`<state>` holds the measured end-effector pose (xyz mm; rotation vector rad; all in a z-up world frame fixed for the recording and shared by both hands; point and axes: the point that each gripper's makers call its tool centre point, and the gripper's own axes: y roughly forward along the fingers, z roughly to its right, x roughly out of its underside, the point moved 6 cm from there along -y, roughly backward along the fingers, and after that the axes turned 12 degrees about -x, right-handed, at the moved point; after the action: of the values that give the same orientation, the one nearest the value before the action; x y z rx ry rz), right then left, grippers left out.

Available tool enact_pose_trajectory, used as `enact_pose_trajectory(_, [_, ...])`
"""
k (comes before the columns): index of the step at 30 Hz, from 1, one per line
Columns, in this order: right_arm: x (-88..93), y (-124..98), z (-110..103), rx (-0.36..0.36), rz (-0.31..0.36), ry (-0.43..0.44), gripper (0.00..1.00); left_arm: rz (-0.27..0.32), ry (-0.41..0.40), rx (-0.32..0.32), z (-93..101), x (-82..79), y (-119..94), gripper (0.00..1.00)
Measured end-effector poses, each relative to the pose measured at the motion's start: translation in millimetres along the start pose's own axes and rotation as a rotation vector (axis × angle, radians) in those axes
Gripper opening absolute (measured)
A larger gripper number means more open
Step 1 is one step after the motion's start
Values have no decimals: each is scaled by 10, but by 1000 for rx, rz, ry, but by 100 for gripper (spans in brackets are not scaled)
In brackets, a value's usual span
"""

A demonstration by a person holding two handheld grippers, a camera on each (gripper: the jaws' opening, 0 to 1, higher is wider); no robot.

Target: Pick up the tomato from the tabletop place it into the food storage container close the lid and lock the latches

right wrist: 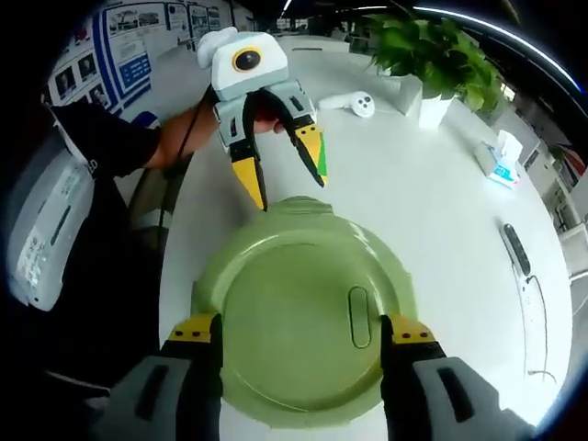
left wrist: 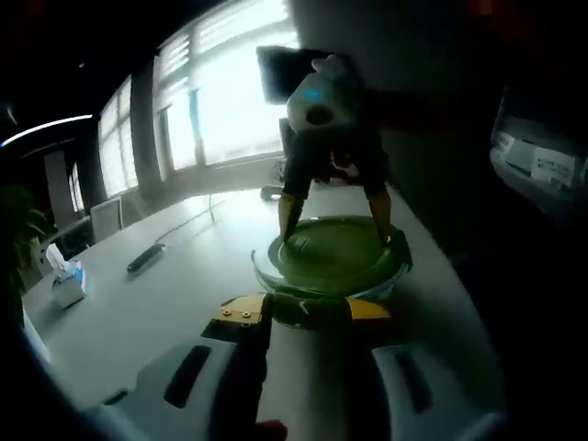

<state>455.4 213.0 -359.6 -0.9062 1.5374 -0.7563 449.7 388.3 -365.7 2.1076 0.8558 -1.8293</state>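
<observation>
Green lid [right wrist: 299, 317] between right tool [right wrist: 299, 333] jaws, contents hidden.

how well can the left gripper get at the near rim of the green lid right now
Probably yes: the left gripper hangs open right at the green lid rim, nothing between. The right gripper straddles the opposite side.

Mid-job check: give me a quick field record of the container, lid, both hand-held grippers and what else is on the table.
container: round, green lid seated on top
left hand-held gripper: open, tips at lid's far edge
right hand-held gripper: open, jaws straddling the lid
tomato: cannot tell, lid hides the inside
table: white
other items: tissue box, potted plant, black remote
</observation>
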Motion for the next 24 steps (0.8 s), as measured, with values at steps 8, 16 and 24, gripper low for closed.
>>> enact_pose_trajectory(8, [-7,-4,10,-8,-27,-6,66,-40,-98,42,-12,75,77,12])
enact_pose_trajectory(16, [-11,-3,7,-15,-58,-12,65,-41,-119,88,97,75,151,3])
enact_pose_trajectory(24, [9,-19,13,-35,-61,-41,65,-63,-124,38,89,93,105,2])
